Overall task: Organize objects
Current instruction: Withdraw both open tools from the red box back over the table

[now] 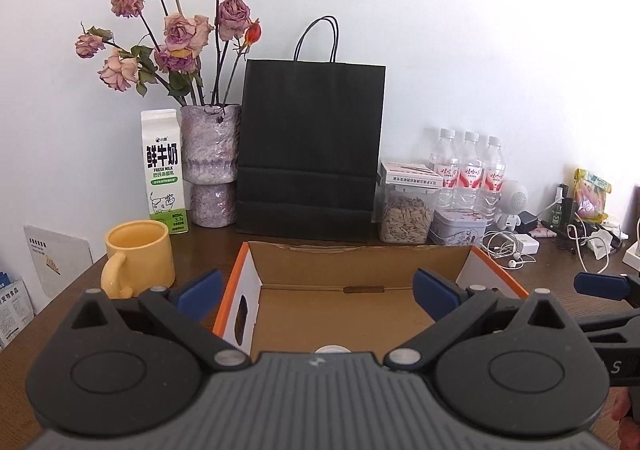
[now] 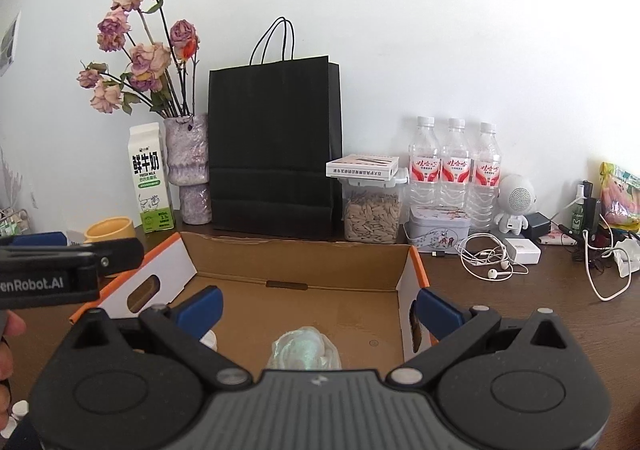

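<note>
An open cardboard box (image 2: 304,302) with orange edges and white end walls sits on the brown table (image 2: 520,310), its long axis running left to right across both views and its open top facing up. Inside, near the front, lies a crumpled clear plastic item (image 2: 306,348), and a small white round thing (image 1: 331,349) shows at the front edge; what it is cannot be told. The rest of the box floor is bare cardboard.

The left claw (image 1: 316,290) hangs over the box with its blue pads wide apart and nothing between them. The right claw (image 2: 316,310) is likewise spread wide above the box, gripping nothing.

Behind the box a black paper bag (image 2: 276,145) stands upright against the wall. Left of it are a vase of dried roses (image 1: 210,165), a milk carton (image 1: 164,169) and a yellow mug (image 1: 138,254). Right of the bag is a clear container of seeds (image 2: 372,209) with a small flat box on its lid, then a tin (image 2: 438,228), three water bottles (image 2: 456,169), a white robot-shaped speaker (image 2: 516,201), and tangled earphones and chargers (image 2: 492,258).
</note>
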